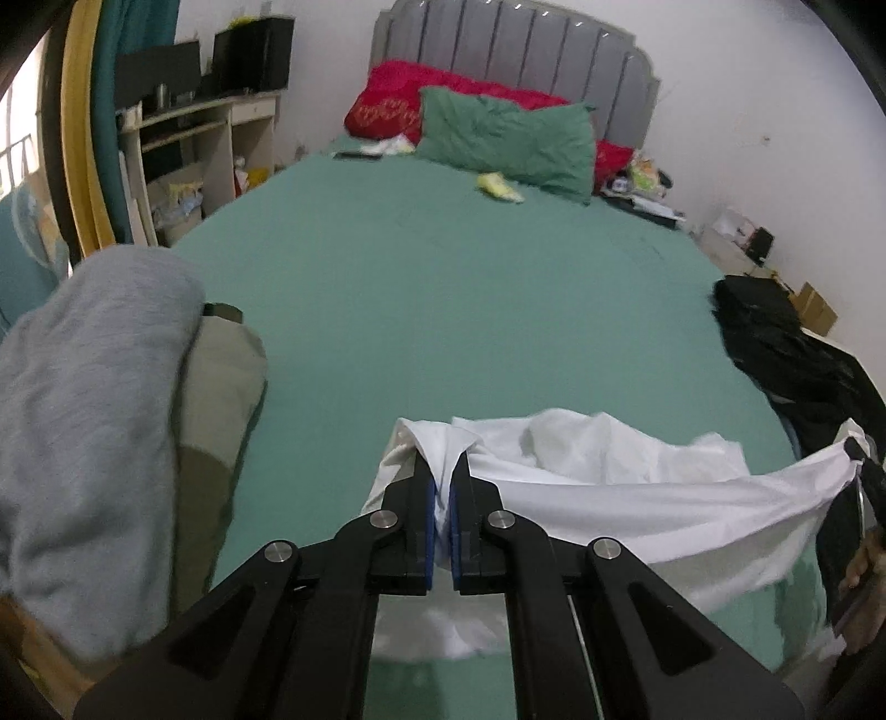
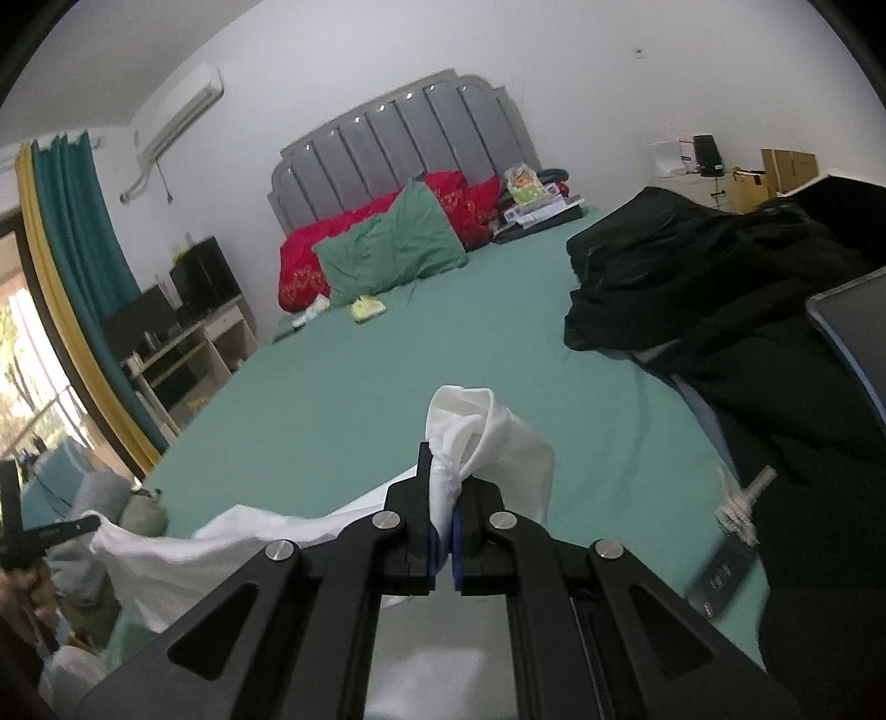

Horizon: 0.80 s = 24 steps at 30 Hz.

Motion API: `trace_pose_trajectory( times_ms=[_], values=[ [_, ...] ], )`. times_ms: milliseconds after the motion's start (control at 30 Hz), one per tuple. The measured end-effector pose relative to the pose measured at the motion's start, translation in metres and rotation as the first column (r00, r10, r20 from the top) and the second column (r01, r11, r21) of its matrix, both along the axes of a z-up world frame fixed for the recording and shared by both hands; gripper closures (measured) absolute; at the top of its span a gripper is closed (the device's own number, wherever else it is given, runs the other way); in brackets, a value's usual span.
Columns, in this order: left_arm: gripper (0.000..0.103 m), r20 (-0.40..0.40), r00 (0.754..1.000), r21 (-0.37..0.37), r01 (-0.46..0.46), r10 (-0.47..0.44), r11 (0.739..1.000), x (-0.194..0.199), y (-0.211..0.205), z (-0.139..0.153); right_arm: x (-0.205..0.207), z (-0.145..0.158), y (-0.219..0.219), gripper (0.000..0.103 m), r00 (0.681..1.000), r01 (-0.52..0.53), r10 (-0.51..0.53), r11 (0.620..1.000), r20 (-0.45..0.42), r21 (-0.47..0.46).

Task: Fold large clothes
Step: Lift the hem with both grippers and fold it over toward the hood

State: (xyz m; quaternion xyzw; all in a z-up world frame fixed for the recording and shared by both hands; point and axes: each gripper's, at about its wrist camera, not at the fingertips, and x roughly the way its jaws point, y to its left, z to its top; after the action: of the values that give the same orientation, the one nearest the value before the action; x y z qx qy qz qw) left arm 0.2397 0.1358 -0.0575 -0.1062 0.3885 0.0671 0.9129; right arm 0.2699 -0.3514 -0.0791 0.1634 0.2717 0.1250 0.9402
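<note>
A white garment [image 1: 637, 487] hangs stretched between my two grippers over the near end of a bed with a green sheet [image 1: 443, 288]. My left gripper [image 1: 443, 471] is shut on one bunched corner of it. In the right wrist view my right gripper [image 2: 443, 482] is shut on the other corner, and the white garment [image 2: 487, 437] bulges above its pads. The cloth sags between the two grips, and its lower part drops out of sight below the grippers. The right gripper [image 1: 858, 471] shows at the right edge of the left wrist view, and the left gripper [image 2: 33, 537] at the left edge of the right wrist view.
A grey folded pile [image 1: 88, 421] lies at the bed's left near corner. Black clothes [image 2: 709, 288] are heaped on the right side. A green pillow [image 1: 509, 138], red bedding [image 1: 398, 105] and small items sit by the grey headboard [image 1: 526, 50]. A desk [image 1: 194, 144] stands left of the bed.
</note>
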Motion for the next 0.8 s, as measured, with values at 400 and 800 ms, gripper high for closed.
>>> trace_pose_trajectory(
  times_ms=[400,800],
  values=[
    [0.038,-0.097,0.994,-0.043,-0.057,0.053,0.997,0.102,0.032,-0.059,0.094,-0.069,0.013,0.068,0.987,-0.003,-0.008,0.998,-0.162,-0.069],
    [0.036,-0.225,0.942,0.032,0.261,-0.248,0.965,0.052,-0.046,-0.083,0.041,-0.045,0.079,0.015,0.951,-0.308,0.289,0.920,-0.110,-0.241]
  ],
)
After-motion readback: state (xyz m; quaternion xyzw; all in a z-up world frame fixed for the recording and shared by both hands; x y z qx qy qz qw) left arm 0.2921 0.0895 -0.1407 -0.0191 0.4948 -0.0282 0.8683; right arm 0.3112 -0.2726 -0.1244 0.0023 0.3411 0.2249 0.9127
